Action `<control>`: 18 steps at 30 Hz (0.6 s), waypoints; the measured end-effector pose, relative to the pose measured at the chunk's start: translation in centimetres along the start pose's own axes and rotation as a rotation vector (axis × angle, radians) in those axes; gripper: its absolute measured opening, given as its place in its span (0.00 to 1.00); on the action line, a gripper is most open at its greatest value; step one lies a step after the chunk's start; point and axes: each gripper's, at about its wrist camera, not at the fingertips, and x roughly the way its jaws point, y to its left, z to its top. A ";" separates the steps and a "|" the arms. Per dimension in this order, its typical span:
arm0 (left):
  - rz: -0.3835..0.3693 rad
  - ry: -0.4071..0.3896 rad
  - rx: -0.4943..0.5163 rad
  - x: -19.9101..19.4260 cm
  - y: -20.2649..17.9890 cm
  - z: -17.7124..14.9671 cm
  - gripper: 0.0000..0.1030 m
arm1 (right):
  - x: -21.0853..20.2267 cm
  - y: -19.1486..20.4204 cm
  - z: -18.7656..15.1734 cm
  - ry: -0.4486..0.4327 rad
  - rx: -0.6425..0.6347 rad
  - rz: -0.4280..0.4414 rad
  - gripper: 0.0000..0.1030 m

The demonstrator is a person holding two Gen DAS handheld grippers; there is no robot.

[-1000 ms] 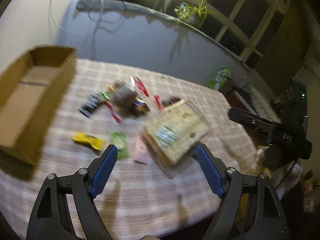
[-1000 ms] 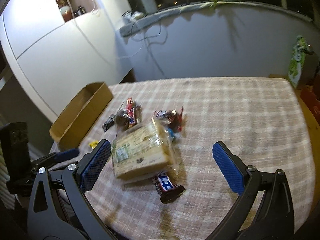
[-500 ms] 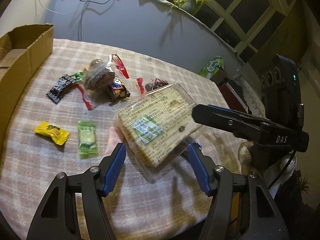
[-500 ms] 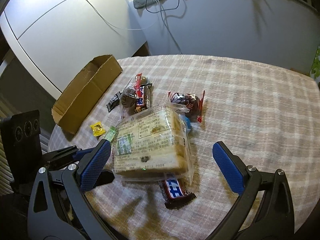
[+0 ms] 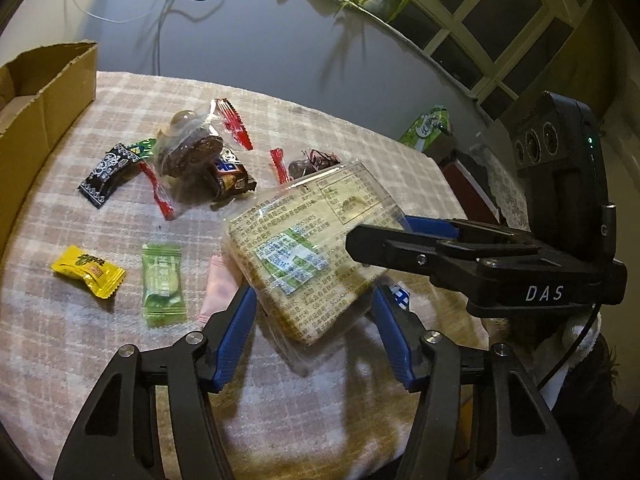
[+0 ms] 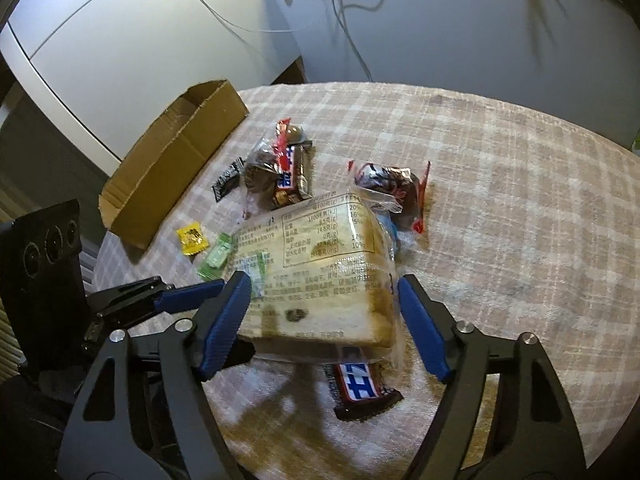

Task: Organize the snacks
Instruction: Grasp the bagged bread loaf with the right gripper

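A clear bag of sliced bread (image 5: 308, 248) lies on the checked tablecloth (image 5: 120, 360); it also shows in the right wrist view (image 6: 320, 264). My left gripper (image 5: 312, 320) has its blue pads on both sides of the bag's near end, close to its sides. My right gripper (image 6: 324, 312) straddles another end of the bag the same way. Whether the pads press the bag is unclear. Small snacks lie around: a yellow candy (image 5: 88, 272), a green candy (image 5: 163, 284), a black packet (image 5: 108, 172), a chocolate cake bag (image 5: 192, 156), a blue chocolate bar (image 6: 360, 388).
An open cardboard box (image 6: 172, 164) stands at the table's left edge, also in the left wrist view (image 5: 36, 104). A red-edged dark snack bag (image 6: 392, 188) lies behind the bread. A grey wall and cables are beyond the table.
Both grippers moved in onto the bread bag from opposite sides and their jaws narrowed around it. The bag now sits between both pairs of pads.
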 end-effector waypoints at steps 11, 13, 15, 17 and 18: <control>0.036 -0.019 0.039 0.2 -0.5 0.6 0.53 | 0.2 0.3 -0.2 0.018 -0.010 -0.025 0.61; 0.048 -0.030 0.052 0.0 -0.6 0.6 0.53 | 0.1 0.6 -0.1 0.015 -0.015 -0.023 0.60; 0.059 -0.039 0.059 -0.3 -0.6 0.6 0.52 | -0.1 1.0 -0.1 0.009 -0.019 -0.024 0.60; 0.070 -0.054 0.070 -0.9 -0.6 0.4 0.52 | -0.4 1.6 0.1 0.002 -0.031 -0.028 0.59; 0.073 -0.061 0.073 -1.3 -0.5 0.3 0.52 | -0.5 1.9 0.1 -0.003 -0.037 -0.030 0.59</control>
